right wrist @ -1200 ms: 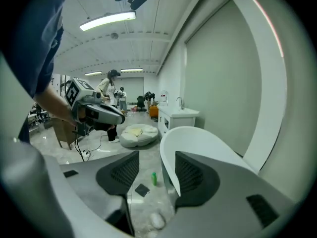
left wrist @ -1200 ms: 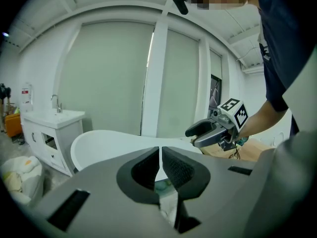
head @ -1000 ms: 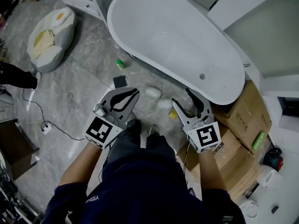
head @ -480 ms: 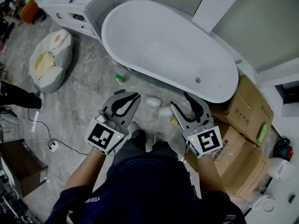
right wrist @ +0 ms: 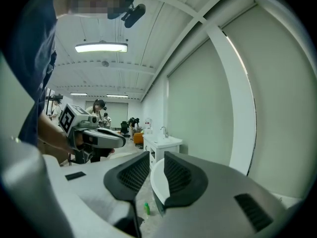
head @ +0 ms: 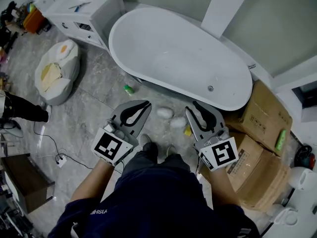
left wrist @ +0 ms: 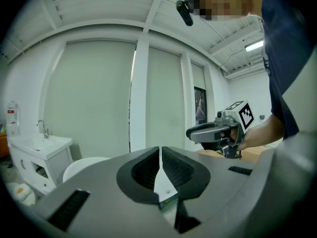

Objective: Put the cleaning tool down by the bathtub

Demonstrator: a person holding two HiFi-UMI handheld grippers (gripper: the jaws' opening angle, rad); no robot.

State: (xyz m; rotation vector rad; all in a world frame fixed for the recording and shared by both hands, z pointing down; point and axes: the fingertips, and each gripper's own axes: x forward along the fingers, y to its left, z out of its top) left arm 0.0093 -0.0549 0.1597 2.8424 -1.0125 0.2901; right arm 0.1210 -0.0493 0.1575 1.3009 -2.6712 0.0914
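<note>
The white oval bathtub (head: 163, 38) stands ahead of me on the grey marble floor. On the floor by its near side lie a small green bottle (head: 129, 89), two white rounded lumps (head: 165, 113) and a small yellow item (head: 188, 131). My left gripper (head: 148, 103) hovers above the floor in front of the tub, shut and empty; its tips meet in the left gripper view (left wrist: 160, 150). My right gripper (head: 194, 106) hovers beside it and its jaws are closing. A gap still shows between them (right wrist: 156, 155), with nothing in it.
A white vanity with a sink (head: 84, 9) stands at the far left. A white and yellow cushion (head: 57, 71) lies left of the tub. Cardboard boxes (head: 265, 118) crowd the right side. A cable (head: 49, 143) runs over the floor at left. My shoes (head: 148, 148) are below.
The right gripper's jaws have drawn closer together. The view has tilted up a little toward the tub and vanity. Both grippers stay in about the same place.
</note>
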